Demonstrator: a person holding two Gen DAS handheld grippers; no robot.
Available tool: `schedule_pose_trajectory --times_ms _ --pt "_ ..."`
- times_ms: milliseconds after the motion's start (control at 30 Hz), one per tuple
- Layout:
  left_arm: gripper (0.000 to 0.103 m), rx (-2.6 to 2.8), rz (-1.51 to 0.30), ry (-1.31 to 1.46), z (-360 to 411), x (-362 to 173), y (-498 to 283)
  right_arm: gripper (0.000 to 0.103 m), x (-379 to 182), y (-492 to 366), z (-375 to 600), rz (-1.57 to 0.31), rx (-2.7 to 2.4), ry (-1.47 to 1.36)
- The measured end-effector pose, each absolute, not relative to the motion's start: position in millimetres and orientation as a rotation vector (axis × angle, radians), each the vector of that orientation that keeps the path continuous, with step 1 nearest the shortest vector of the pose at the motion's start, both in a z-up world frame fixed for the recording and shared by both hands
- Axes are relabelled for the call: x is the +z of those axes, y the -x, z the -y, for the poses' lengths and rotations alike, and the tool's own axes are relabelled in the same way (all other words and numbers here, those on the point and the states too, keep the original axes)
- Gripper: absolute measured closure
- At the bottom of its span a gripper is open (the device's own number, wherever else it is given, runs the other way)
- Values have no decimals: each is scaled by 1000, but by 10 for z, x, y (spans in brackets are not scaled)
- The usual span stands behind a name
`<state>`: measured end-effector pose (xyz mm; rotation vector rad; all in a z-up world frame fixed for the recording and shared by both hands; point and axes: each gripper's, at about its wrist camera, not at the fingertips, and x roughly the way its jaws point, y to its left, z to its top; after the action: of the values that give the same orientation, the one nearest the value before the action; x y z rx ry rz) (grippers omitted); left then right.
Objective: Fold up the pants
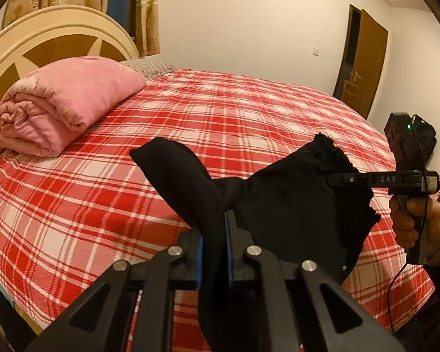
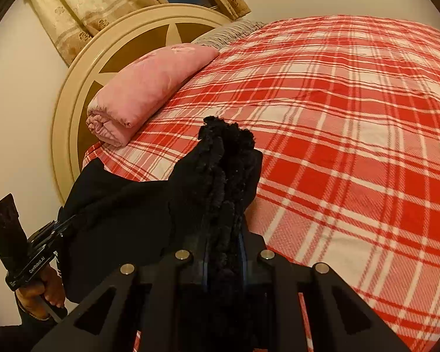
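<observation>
Black pants (image 1: pixel 293 205) hang in the air above the bed, stretched between both grippers. My left gripper (image 1: pixel 213 234) is shut on one bunched part of the cloth, which sticks up past its blue pads. In the left wrist view my right gripper (image 1: pixel 337 179) comes in from the right, held by a hand (image 1: pixel 413 223), clamped on the frayed edge. The right wrist view shows the pants (image 2: pixel 138 205) with fuzzy black cloth squeezed in my right gripper (image 2: pixel 224 234). My left gripper (image 2: pixel 64 226) is at lower left there, its tips buried in cloth.
The bed (image 1: pixel 249 111) has a red and white plaid cover. A rolled pink quilt (image 1: pixel 64 102) lies by the cream headboard (image 1: pixel 44 38). Curtains (image 2: pixel 82 8) hang behind. A brown door (image 1: pixel 363 61) stands at the far right wall, with a dark bag (image 1: pixel 425 138) on the floor.
</observation>
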<state>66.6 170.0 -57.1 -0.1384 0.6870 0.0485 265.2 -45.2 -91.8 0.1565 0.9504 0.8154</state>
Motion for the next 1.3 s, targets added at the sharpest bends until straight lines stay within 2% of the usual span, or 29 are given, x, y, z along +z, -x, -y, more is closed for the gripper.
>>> schedule_pose_trajectory --times_ms 1033,1133,1300 --pt "89 96 -757 168 -2081 -953 -741 88 -1128 -2871 202 -1001 841 -137" --pt "87 94 -760 171 -2100 -989 -755 88 -1156 -2887 192 -1009 837 -134" --pt "76 103 -776 169 -2127 -1098 -775 87 -1264 -2941 204 -1035 823 -145"
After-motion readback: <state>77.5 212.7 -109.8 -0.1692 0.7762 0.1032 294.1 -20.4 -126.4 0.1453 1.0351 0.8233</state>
